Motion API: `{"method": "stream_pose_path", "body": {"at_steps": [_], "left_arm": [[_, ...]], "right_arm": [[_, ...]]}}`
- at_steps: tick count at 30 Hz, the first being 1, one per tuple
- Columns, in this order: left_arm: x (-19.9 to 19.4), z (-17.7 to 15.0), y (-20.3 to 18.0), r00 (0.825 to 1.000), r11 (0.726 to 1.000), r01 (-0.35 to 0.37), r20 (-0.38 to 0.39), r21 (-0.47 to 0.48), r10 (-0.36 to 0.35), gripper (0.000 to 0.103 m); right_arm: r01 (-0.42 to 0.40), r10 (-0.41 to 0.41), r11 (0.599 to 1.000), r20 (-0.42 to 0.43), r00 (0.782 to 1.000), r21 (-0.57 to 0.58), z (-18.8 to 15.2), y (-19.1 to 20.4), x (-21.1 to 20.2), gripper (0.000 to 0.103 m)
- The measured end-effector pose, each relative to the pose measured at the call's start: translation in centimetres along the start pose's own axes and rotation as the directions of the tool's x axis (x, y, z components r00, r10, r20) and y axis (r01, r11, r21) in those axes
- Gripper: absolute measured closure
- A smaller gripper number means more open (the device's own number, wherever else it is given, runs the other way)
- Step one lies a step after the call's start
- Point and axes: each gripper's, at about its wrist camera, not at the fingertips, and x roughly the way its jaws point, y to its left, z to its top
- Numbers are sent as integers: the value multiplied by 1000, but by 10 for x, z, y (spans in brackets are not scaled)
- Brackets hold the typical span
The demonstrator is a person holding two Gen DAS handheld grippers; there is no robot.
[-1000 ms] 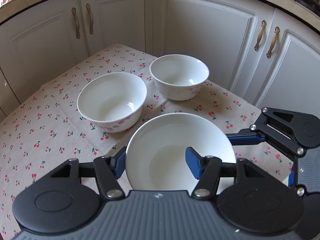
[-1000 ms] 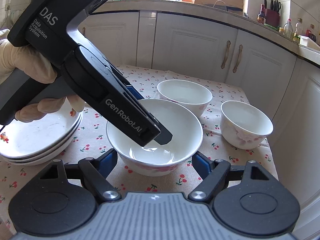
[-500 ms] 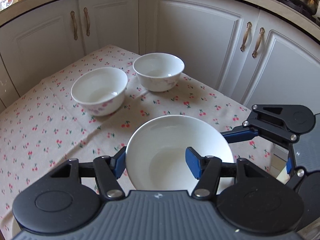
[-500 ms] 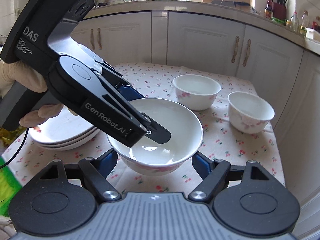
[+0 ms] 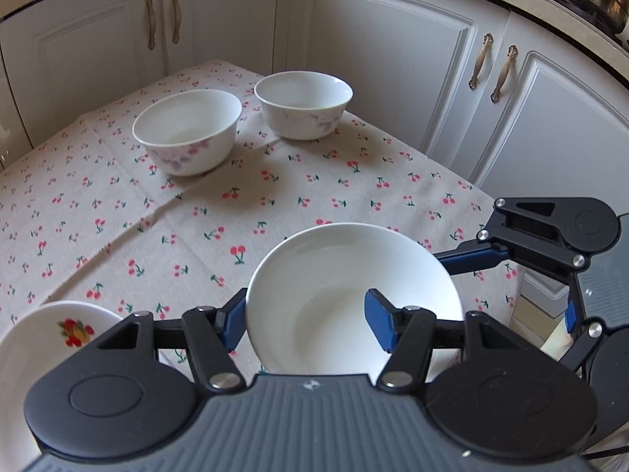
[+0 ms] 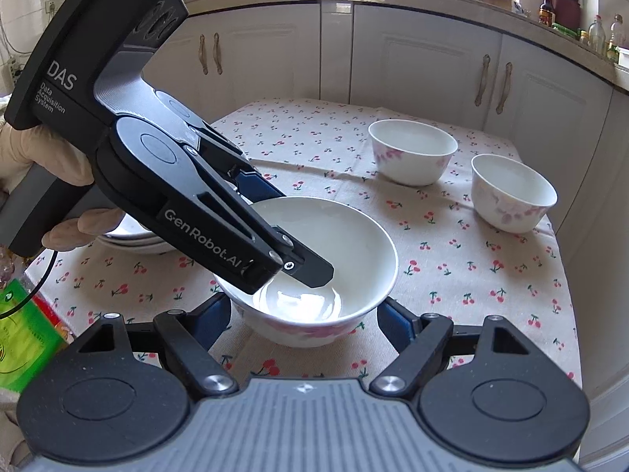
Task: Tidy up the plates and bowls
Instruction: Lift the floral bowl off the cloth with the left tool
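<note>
**Near Edge of the Table: 1 Bowl Gripped, 2 Waiting**

Over the near part of the table [image 5: 275,181], the left gripper [image 5: 306,322] is clamping the rim of a wide white bowl [image 5: 346,275], 1 blue pad outside the wall and 1 inside. From the right wrist view, that bowl [image 6: 326,259] is sitting between the half-spread fingers of the right gripper [image 6: 304,314], which are flanking it without visibly touching it, so the right gripper is holding nothing.

The move to come is probably turning on where this bowl belongs: 2 smaller flowered bowls [image 5: 188,129] [image 5: 304,102] are standing side by side at the far end, well apart from the held bowl, while a stack of plates [image 6: 133,236] is lying to the left, just behind the left gripper's body. A plate with a fruit print [image 5: 59,334] is showing at the near left corner of the left wrist view. The bowl is round, so no axis matters; the left hand [image 6: 23,157], gloved, is already the 1 committed.

A cherry-print cloth is covering the table, wrinkled in places. White kitchen cabinets [image 5: 393,59] are wrapping round the far side.
</note>
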Motion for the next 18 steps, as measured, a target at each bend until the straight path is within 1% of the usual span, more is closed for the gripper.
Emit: {"method": "stream_pose_path", "body": {"at_steps": [11, 12, 13, 14, 15, 16, 18], "left_arm": [[-1, -4, -1, 1000, 1000, 18, 14, 0, -18, 41], [-2, -5, -1, 1000, 1000, 21, 16, 0, -21, 39], [-2, -5, -1, 999, 1000, 30, 21, 0, -30, 37], [-3, -6, -2, 999, 999, 33, 27, 2, -33, 33], [-4, -6, -3, 999, 1000, 30, 35, 6, -30, 25], [-5, -6, -4, 999, 1000, 24, 44, 13, -25, 18], [-9, -5, -6, 998, 999, 23, 65, 25, -25, 13]], "right_arm": [[0, -1, 1000, -15, 1000, -10, -5, 3, 1, 18], [0, 0, 1000, -16, 1000, -9, -6, 3, 0, 17], [-6, 6, 1000, -15, 1000, -3, -6, 2, 0, 13], [-19, 19, 1000, -13, 1000, 6, -7, 1, 0, 10], [-23, 23, 1000, -10, 1000, 12, -7, 0, 0, 4], [-20, 20, 1000, -2, 1000, 14, -7, -1, 0, 1], [-25, 25, 1000, 14, 1000, 8, -7, 1, -4, 1]]}}
